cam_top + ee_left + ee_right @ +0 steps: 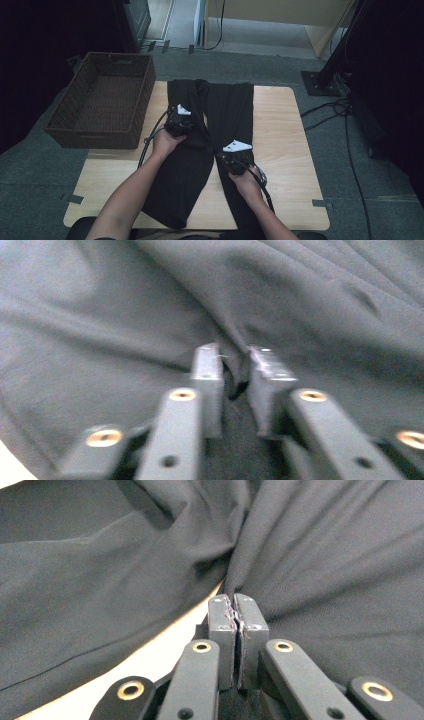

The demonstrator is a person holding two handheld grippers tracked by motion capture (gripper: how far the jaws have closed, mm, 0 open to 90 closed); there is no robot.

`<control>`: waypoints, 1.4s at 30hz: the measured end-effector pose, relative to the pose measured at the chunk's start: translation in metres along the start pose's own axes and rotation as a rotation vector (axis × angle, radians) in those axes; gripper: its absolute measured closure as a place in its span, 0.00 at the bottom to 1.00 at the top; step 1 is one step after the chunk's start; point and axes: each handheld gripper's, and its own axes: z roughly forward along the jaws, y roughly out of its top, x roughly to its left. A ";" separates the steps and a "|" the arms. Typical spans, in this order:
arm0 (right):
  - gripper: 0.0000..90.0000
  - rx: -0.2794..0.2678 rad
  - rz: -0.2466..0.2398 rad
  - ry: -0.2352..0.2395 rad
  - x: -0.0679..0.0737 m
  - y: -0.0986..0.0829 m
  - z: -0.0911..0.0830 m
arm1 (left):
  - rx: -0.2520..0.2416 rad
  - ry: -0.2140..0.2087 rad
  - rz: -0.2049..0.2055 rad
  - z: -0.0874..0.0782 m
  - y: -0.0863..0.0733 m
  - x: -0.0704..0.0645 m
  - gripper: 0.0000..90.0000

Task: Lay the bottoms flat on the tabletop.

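Observation:
Black trousers (pixel 227 107) lie flat on the wooden table (pixel 280 135), waist at the far edge and both legs running toward me. My left gripper (pixel 179 125) rests on the left leg near the crotch. In the left gripper view its jaws (pixel 235 357) stand a little apart with a puckered fold of the dark cloth (pixel 310 305) pinched between them. My right gripper (pixel 232 160) sits at the inner edge of the right leg. In the right gripper view it (pixel 233 600) is shut tight on a thin edge of the fabric (pixel 325 565), which creases toward the pads.
A brown wicker basket (pixel 102 100) stands off the table's far left corner. Bare wood shows to the right of the trousers and in the strip (pixel 150 655) between the legs. Cables (pixel 345 125) and a stand base (pixel 320 82) lie on the grey carpet to the right.

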 end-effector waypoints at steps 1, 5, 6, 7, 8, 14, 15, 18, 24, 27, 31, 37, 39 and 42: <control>0.98 -0.002 0.002 -0.001 0.000 0.000 0.000 | 0.003 -0.013 0.000 0.000 0.000 0.001 0.95; 0.97 -0.009 0.018 -0.002 -0.001 -0.001 0.000 | 0.036 -0.059 -0.021 -0.006 -0.002 0.002 1.00; 0.96 -0.007 0.019 0.000 -0.002 -0.001 -0.001 | 0.046 -0.084 -0.029 -0.009 -0.003 0.002 1.00; 0.95 -0.003 0.024 0.000 -0.004 -0.001 -0.001 | 0.035 -0.100 -0.019 -0.014 -0.007 -0.001 1.00; 0.95 0.000 0.026 0.003 -0.006 -0.001 -0.002 | 0.023 -0.103 0.002 -0.020 -0.011 -0.004 1.00; 0.90 -0.008 0.077 0.015 -0.022 -0.003 -0.005 | 0.025 -0.151 0.022 -0.047 -0.044 -0.013 1.00; 0.90 -0.011 0.090 0.019 -0.023 -0.003 -0.005 | 0.028 -0.158 0.016 -0.050 -0.049 -0.012 1.00; 0.85 -0.013 0.089 0.023 -0.025 -0.003 -0.005 | 0.037 -0.172 0.017 -0.058 -0.056 -0.013 1.00; 0.70 0.005 0.054 0.000 -0.031 0.006 -0.003 | 0.033 -0.193 0.020 -0.069 -0.064 -0.017 1.00; 0.67 -0.010 0.063 -0.011 -0.036 0.013 -0.001 | 0.031 -0.189 0.013 -0.069 -0.069 -0.016 1.00; 0.54 -0.061 0.090 -0.038 -0.052 0.034 0.013 | 0.016 -0.203 -0.023 -0.068 -0.073 -0.015 1.00; 0.51 -0.045 0.126 -0.067 -0.065 0.055 0.045 | 0.013 -0.218 -0.042 -0.068 -0.076 -0.015 1.00; 0.48 -0.041 0.128 -0.084 -0.068 0.060 0.055 | 0.009 -0.217 -0.042 -0.069 -0.077 -0.016 1.00; 0.46 -0.031 0.124 -0.114 -0.068 0.067 0.064 | 0.005 -0.217 -0.045 -0.069 -0.079 -0.015 1.00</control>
